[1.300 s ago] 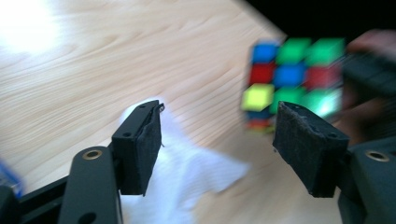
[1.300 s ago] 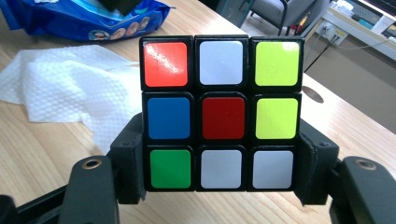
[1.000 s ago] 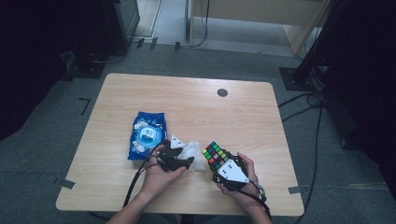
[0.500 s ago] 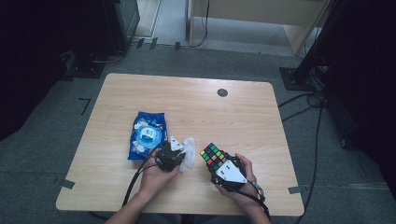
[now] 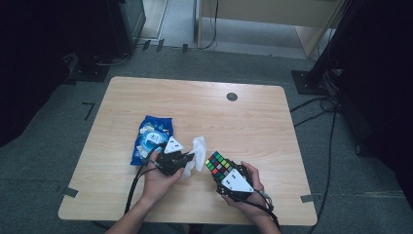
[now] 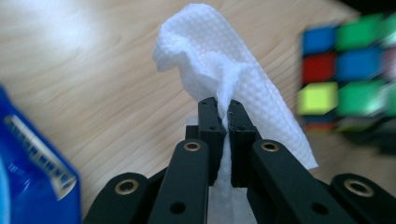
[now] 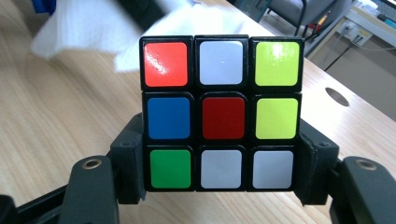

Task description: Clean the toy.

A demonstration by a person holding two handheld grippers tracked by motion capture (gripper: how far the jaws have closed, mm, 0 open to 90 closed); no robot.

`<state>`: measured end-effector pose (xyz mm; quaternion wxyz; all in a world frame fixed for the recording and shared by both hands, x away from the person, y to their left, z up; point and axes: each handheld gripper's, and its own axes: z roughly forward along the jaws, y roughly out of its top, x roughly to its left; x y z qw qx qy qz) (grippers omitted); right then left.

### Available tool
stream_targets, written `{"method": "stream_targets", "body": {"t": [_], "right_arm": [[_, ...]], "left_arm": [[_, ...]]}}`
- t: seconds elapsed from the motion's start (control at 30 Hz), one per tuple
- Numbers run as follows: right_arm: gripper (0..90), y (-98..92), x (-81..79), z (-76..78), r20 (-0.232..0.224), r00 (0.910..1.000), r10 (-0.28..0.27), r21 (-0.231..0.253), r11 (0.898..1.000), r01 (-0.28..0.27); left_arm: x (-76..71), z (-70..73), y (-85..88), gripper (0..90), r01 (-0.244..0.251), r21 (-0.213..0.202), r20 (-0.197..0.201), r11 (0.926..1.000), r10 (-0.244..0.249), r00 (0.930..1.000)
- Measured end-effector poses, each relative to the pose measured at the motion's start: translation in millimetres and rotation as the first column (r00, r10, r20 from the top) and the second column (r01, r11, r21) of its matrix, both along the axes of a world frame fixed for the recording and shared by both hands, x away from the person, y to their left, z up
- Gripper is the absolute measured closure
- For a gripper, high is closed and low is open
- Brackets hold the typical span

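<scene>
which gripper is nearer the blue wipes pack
Left. The left gripper, shut on a white wipe, sits right beside the blue wipes pack. The right gripper, holding the puzzle cube, is farther off.

Wipe [image 6: 224, 74]: white, dimpled weave. Cube [image 7: 222, 114] facing side: red-white-yellow top row, blue-red-yellow middle, green-white-white bottom, black frame. Wipe pack [image 5: 148, 139] at left: blue, white print. Desk [image 5: 253, 122]: light wood grain. Grippers black.
</scene>
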<state>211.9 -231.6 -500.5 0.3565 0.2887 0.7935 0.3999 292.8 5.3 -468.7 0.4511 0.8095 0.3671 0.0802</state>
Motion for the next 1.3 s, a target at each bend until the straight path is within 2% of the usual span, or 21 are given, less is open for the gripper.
{"method": "stream_targets", "body": {"t": [0.03, 0.1, 0.13, 0.3, 0.37, 0.43, 0.47, 0.53, 0.63, 0.7, 0.83, 0.9, 1.03, 1.1, 1.17, 1.2, 1.27, 1.3], "right_arm": [[35.0, 1.1, -0.1, -0.4, -0.001, 1.0, 0.007, -0.002, 1.0, -0.007], [35.0, 4.1, -0.7, -1.4, -0.003, 0.9999, 0.016, -0.003, 1.0, -0.016], [35.0, 6.1, -1.5, -1.7, -0.007, 0.9998, 0.019, -0.004, 1.0, -0.019], [35.0, 16.3, -5.3, -1.0, 0.0, 0.9988, 0.049, -0.002, 0.999, -0.049], [35.0, 20.9, -8.1, -0.9, 0.003, 0.9981, 0.062, -0.009, 0.998, -0.062], [35.0, 24.2, -9.7, -1.7, 0.008, 0.9975, 0.07, -0.027, 0.997, -0.07], [35.0, 24.9, -10.1, -2.1, 0.008, 0.9977, 0.067, -0.031, 0.997, -0.067], [35.0, 25.1, -9.4, -2.4, 0.007, 0.9981, 0.06, -0.026, 0.998, -0.06], [35.0, 22.8, -8.8, -0.3, 0.012, 0.9985, 0.054, -0.01, 0.998, -0.054], [35.0, 21.8, -8.8, 0.0, 0.009, 0.9988, 0.048, -0.012, 0.999, -0.048], [35.0, 21.6, -9.4, -0.7, 0.011, 0.9989, 0.046, -0.017, 0.999, -0.045], [35.0, 21.8, -9.6, 0.2, 0.015, 0.9989, 0.045, -0.005, 0.999, -0.045], [35.0, 20.2, -10.1, 2.5, 0.026, 0.9987, 0.043, 0.006, 0.999, -0.043], [35.0, 19.0, -10.5, 3.9, 0.029, 0.9988, 0.039, 0.017, 0.999, -0.04], [35.0, 18.5, -10.7, 4.8, 0.031, 0.9988, 0.038, 0.017, 0.999, -0.038], [35.0, 18.4, -10.9, 4.4, 0.031, 0.9989, 0.035, 0.013, 0.999, -0.036], [35.1, 18.4, -11.5, 3.8, 0.034, 0.9988, 0.035, 0.012, 0.999, -0.035], [35.1, 18.4, -11.7, 3.9, 0.036, 0.9986, 0.04, 0.009, 0.999, -0.04]], "left_arm": [[-2.0, 5.0, 0.6, 88.4, 0.019, -0.041, 0.001, 0.999, -0.019, 0.9998], [-7.5, 15.2, 0.3, 88.4, 0.034, -0.081, 0.023, 0.9962, -0.033, 0.9992], [-9.5, 18.3, -0.7, 88.4, 0.054, -0.1, 0.021, 0.9935, -0.052, 0.9984], [-18.2, 20.8, -12.2, 88.3, 0.117, -0.121, 0.028, 0.9858, -0.115, 0.993], [-20.9, 21.8, -14.5, 88.2, 0.142, -0.146, 0.021, 0.9791, -0.141, 0.9898], [-25.1, 26.5, -16.4, 88.2, 0.173, -0.198, 0.008, 0.9648, -0.175, 0.9846], [-27.2, 29.0, -17.6, 88.1, 0.186, -0.21, 0.012, 0.9598, -0.188, 0.9822], [-31.0, 32.2, -20.5, 88.0, 0.205, -0.207, 0.025, 0.9567, -0.204, 0.9786], [-30.9, 28.8, -23.2, 87.2, 0.218, -0.171, 0.033, 0.9609, -0.215, 0.976], [-28.1, 25.2, -22.4, 86.6, 0.213, -0.189, 0.015, 0.9586, -0.214, 0.9767], [-26.5, 24.0, -20.7, 85.3, 0.207, -0.198, 0.018, 0.9582, -0.207, 0.9781], [-25.0, 24.4, -18.7, 84.8, 0.208, -0.217, 0.012, 0.9538, -0.21, 0.9775], [-21.2, 23.5, -13.8, 85.0, 0.176, -0.214, -0.001, 0.9608, -0.18, 0.9836], [-20.1, 22.0, -13.9, 85.2, 0.17, -0.196, -0.006, 0.9657, -0.174, 0.9847], [-21.1, 20.1, -15.9, 85.4, 0.156, -0.152, 0.016, 0.9759, -0.155, 0.9877], [-21.6, 18.5, -17.8, 85.6, 0.14, -0.103, 0.036, 0.9848, -0.137, 0.9899], [-20.3, 14.0, -19.1, 86.0, 0.113, -0.053, 0.051, 0.9922, -0.11, 0.9926], [-18.6, 11.7, -18.5, 86.1, 0.107, -0.038, 0.048, 0.9936, -0.105, 0.9933]]}}
